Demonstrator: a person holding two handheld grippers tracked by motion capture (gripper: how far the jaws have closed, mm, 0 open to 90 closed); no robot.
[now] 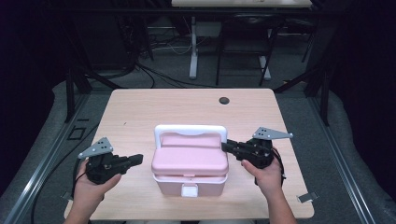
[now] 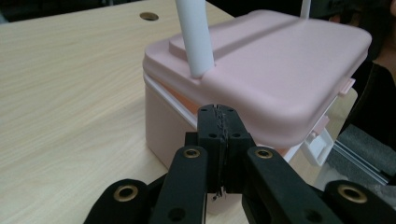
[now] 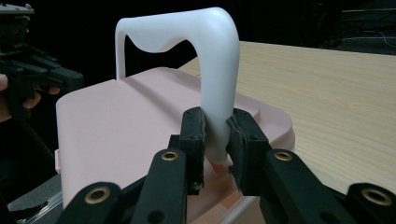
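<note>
A pink lidded box (image 1: 189,161) with an upright white handle (image 1: 190,130) stands at the middle front of the table (image 1: 140,112). My right gripper (image 1: 226,147) comes in from the box's right. In the right gripper view it (image 3: 215,140) is shut on the handle (image 3: 210,46), low on its near leg just above the lid (image 3: 126,121). My left gripper (image 1: 137,159) is left of the box, a small gap away. In the left gripper view it (image 2: 218,116) is shut with nothing in it, pointing at the box's side under the lid (image 2: 280,65).
A white latch (image 1: 189,190) hangs at the box's front. A dark round hole (image 1: 224,100) sits in the far part of the tabletop. A small metal clip (image 1: 306,197) lies at the table's front right edge. Table legs and cables lie on the floor beyond.
</note>
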